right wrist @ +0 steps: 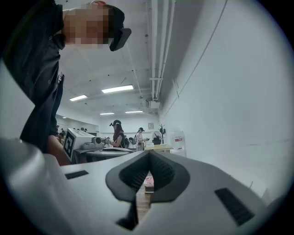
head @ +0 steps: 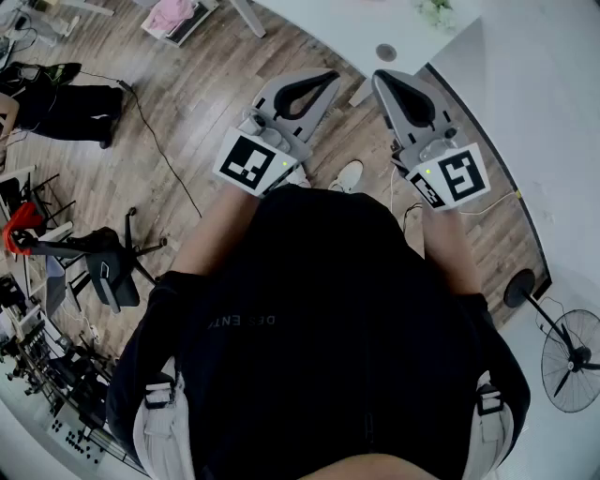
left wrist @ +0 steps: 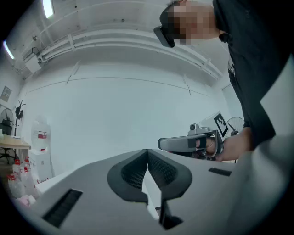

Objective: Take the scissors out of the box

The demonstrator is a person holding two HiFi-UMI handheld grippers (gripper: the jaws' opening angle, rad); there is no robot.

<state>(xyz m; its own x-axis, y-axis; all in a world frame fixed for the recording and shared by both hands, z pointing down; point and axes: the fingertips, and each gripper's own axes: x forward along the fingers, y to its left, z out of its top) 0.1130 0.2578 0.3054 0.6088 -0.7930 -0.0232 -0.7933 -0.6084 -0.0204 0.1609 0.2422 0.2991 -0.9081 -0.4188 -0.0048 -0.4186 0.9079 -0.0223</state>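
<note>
No scissors and no box show in any view. In the head view a person holds both grippers level in front of the body, above a wooden floor [head: 187, 103]. My left gripper [head: 330, 81] has its jaws closed tip to tip with nothing between them, and the left gripper view shows the pads meeting [left wrist: 147, 152]. My right gripper [head: 382, 79] is likewise shut and empty, its pads touching [right wrist: 149, 154] in its own view. Each gripper sees the other beside it: the right gripper [left wrist: 161, 143] held in a hand, and the left gripper's marker cube [right wrist: 71, 142].
A white table [head: 375, 23] lies ahead and a white wall panel [head: 544, 112] to the right. A floor fan [head: 574, 361] stands at the right, an office chair [head: 108, 262] and equipment at the left. Other people [right wrist: 117, 133] work at a far table.
</note>
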